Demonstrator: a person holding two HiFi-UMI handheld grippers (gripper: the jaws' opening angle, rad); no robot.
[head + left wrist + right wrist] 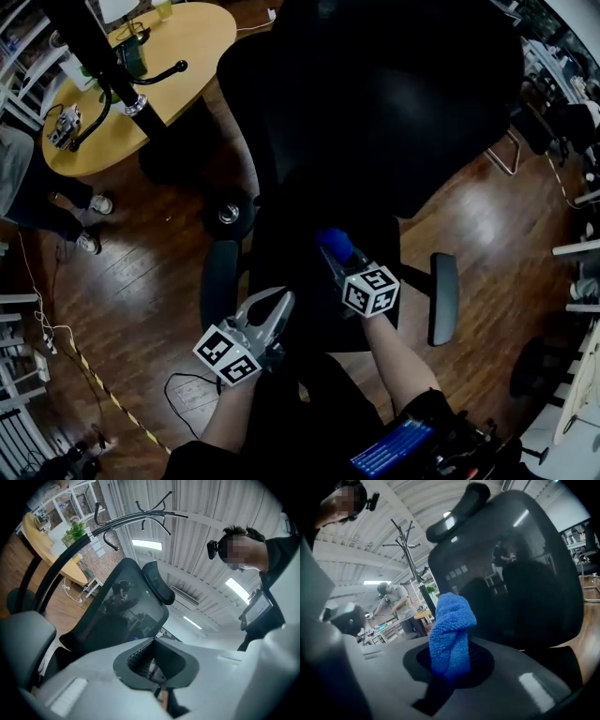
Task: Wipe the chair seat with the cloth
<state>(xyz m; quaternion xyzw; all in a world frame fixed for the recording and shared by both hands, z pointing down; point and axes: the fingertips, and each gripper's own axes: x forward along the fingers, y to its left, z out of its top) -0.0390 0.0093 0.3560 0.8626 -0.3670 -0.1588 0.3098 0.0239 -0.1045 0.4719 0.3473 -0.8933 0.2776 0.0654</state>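
Black office chair (pixel 375 103) fills the middle, backrest far, chair seat (pixel 291 239) right below both grippers, between the left armrest (pixel 220 281) and the right armrest (pixel 443 298). Left gripper (pixel 277 305) sits over the near-left part of the seat with its jaws closed on nothing, so it's spare. Right gripper (pixel 347 270) is clamped on the blue cloth (pixel 451 630), which pokes out past the tips as a bunched wad over mid-seat. Can't tell if it touches the fabric; the right gripper view looks at the backrest and ceiling, so the nose seems pitched up. My read: wipe is at or near its start. To do it well, pitch the right gripper down so the cloth wad, not the jaw tips, loads the seat. Use light, steady pressure and overlapping passes from far to near, left edge to right. Stay inside the armrests. The chair looks like it's on castors, so it may roll or swivel; bracing the left armrest with the idle gripper should help.
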